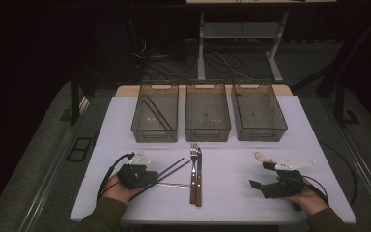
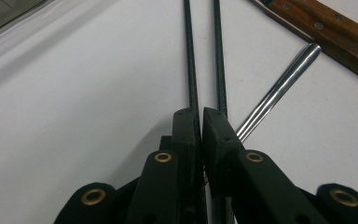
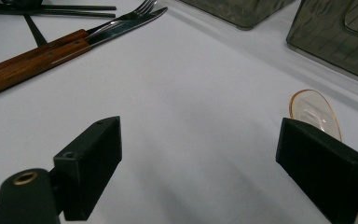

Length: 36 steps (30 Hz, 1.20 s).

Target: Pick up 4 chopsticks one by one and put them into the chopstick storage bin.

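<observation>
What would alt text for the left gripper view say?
The left gripper has its black fingers closed on one of two dark chopsticks lying on a white table. A shiny metal handle and a wooden-handled knife lie to the right.

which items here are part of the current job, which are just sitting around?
In play:
- left hand-held gripper, shut on the black chopsticks
- left bin, already holding a similar black pair, a likely target

Idle:
- right hand-held gripper, open over bare table
- fork, knife
- clear spoon
- silver rod
- middle bin, right bin
</observation>
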Each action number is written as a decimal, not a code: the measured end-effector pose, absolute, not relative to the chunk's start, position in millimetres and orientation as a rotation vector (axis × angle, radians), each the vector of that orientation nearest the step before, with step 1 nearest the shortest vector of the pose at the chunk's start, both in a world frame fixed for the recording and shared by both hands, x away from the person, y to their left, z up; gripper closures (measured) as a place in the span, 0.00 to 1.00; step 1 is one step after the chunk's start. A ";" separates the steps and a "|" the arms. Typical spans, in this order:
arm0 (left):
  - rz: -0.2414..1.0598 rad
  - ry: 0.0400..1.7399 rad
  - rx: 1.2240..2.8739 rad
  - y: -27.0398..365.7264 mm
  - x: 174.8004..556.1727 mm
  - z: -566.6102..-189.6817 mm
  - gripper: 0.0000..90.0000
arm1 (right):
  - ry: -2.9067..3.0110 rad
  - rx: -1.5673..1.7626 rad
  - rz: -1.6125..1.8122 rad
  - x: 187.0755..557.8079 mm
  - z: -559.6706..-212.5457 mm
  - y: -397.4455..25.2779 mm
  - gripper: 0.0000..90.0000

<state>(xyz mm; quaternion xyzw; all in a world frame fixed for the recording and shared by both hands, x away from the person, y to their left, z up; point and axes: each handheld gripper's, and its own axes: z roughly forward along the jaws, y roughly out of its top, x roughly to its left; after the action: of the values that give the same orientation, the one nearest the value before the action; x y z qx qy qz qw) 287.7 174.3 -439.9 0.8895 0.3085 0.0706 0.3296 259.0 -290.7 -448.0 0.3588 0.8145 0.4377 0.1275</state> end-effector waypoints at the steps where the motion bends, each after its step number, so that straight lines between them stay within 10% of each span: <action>1: 0.188 0.800 2.334 174.0 287.9 -439.6 0.93 | 2.371 1.044 1.272 258.9 -448.0 -290.5 0.16; 36: 0.188 0.865 2.272 177.1 290.4 -422.0 0.95 | 2.373 1.022 1.292 258.7 -447.5 -289.2 0.16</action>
<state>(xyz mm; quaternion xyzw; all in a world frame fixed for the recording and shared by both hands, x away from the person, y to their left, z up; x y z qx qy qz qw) 290.4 177.1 -422.0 0.8748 0.3332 0.0724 0.3443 258.7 -289.2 -447.5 0.3511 0.8148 0.4438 0.1261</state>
